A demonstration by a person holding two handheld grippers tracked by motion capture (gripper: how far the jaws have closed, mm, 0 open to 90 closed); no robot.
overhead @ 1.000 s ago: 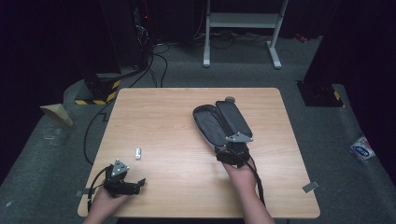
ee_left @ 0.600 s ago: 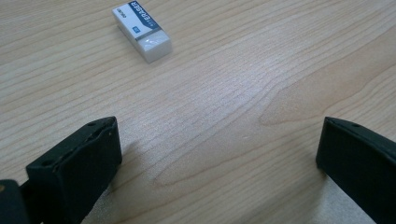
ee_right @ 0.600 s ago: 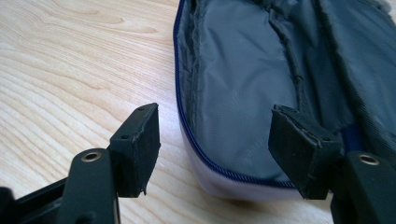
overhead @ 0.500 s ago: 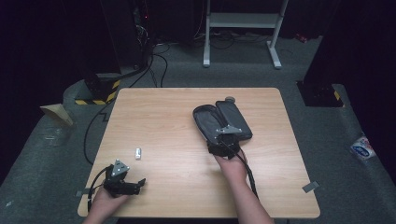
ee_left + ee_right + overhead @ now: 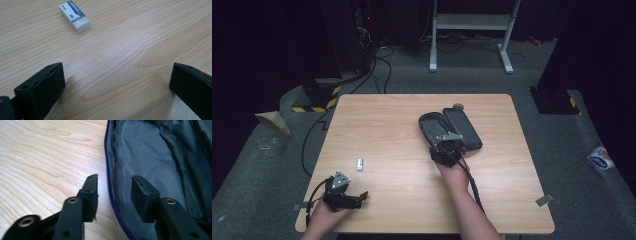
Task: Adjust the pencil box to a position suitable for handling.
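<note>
The right gripper (image 5: 113, 192) has been closing its still-released jaws astride the open pencil case's (image 5: 150, 157) zipper edge.

The left gripper (image 5: 117, 85), jaws spread wide, rests well apart from the case, near the eraser (image 5: 75, 17).

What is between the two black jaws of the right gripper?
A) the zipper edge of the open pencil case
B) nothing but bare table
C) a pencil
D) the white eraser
A: in the right gripper view the right gripper has one jaw over the wood and the other over the grey lining, with the pencil case edge and its blue zipper running between them.
</note>
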